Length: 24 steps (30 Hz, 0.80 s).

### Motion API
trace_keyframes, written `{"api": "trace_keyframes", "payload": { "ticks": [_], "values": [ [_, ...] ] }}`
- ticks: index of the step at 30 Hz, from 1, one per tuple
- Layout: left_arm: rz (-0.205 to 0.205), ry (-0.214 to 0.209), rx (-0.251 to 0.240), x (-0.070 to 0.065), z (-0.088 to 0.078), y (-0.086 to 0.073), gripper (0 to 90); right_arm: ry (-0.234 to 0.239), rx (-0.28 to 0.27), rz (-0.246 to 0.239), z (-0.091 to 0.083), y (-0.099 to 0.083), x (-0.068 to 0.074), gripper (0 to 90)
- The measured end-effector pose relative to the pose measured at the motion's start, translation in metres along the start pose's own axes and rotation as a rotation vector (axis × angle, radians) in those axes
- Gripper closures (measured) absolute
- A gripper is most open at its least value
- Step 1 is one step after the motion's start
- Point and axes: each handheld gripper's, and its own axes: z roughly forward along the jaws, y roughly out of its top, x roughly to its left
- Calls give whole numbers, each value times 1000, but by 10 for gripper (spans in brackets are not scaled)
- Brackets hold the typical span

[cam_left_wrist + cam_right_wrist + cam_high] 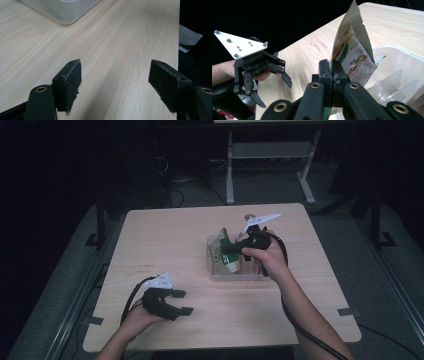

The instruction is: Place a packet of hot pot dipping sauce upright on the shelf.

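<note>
Black jaws of the right gripper [332, 75] rise from the bottom centre of the right gripper view, pressed together on the lower edge of a flat printed snack pouch, white, tan and green [352, 55]. Pouch stands up from the jaws toward the top centre of that frame, tilted slightly right, its top edge cut or torn open; print shows a food picture and green bands, text too small to read. Lower right corner of the pouch hangs over a clear plastic rectangular bin with inner dividers [397, 75] at the right of the frame. In the high view the right gripper [239, 246] holds the pouch [226, 251] just right of centre, over the bin [235, 275]; whether the pouch touches the bin floor cannot be told. Other brownish packets seem to lie in the bin, too dim to identify. Left gripper [184, 302] at the lower left of the high view, low over the pale wood-grain table [165, 245], jaws spread wide with nothing between them. Left gripper view shows bare tabletop between the pads [72, 82] and a bin corner [62, 11] at the upper left.
</note>
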Motion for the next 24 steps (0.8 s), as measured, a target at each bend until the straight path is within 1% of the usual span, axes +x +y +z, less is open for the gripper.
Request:
{"api": "trace_keyframes", "payload": {
  "ticks": [4, 8, 11, 15, 18, 24],
  "values": [
    [-1, -1, 2, 0, 0, 0, 259, -21, -1, -12, -2, 2, 1, 831],
    [8, 1, 4, 0, 0, 0, 259, -42, -1, -28, -6, 4, 3, 786],
    [10, 1, 4, 0, 1, 1, 259, -52, -13, -38, -10, 7, 5, 758],
    [10, 1, 4, 0, 1, 1, 259, -56, -31, -45, -16, 11, 7, 749],
    [9, 1, 2, 0, 1, 1, 259, -58, -32, -50, -20, 13, 8, 749],
    [11, 2, 1, 0, 1, 1, 259, -56, -42, -54, -24, 13, 11, 745]
  ]
}}
